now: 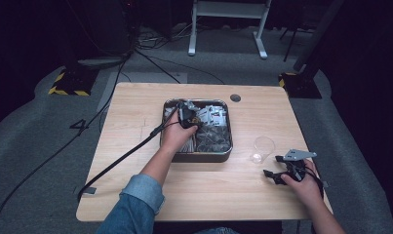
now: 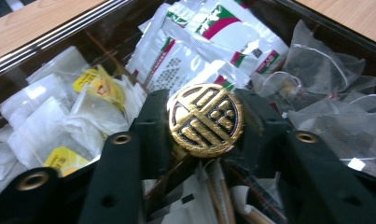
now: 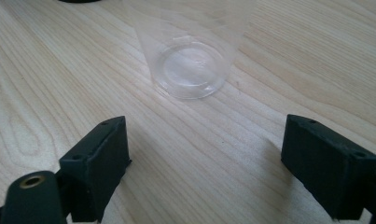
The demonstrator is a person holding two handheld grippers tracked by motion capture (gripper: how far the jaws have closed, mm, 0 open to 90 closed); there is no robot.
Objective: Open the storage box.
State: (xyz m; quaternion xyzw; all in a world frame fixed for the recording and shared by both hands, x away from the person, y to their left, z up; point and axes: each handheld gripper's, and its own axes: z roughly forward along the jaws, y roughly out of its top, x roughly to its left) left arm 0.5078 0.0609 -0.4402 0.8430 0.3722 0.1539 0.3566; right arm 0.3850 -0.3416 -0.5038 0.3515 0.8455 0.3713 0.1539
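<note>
- Inside the steel rectangular tray (image 1: 227,155), left gripper (image 2: 205,122) fingers clamp a round gold-and-black medallion (image 2: 205,119), white sachets (image 2: 188,56) crowding around.
- Right of tray, right gripper (image 3: 204,158) fingers gape empty before a clear plastic cup (image 3: 190,51) on open desk (image 1: 135,102).

gold disc (image 2: 205,120) sits between the left gripper (image 2: 205,130) pads; its stem drops out of sight behind the jaws. print on the white sachets (image 2: 176,60) is too blurred to read. top sachet is cut off by the frame edge. clear cup (image 3: 190,51): rim cropped at the top of the right gripper view. in the high view the tray (image 1: 198,157) contents are too small to tell apart.
</note>
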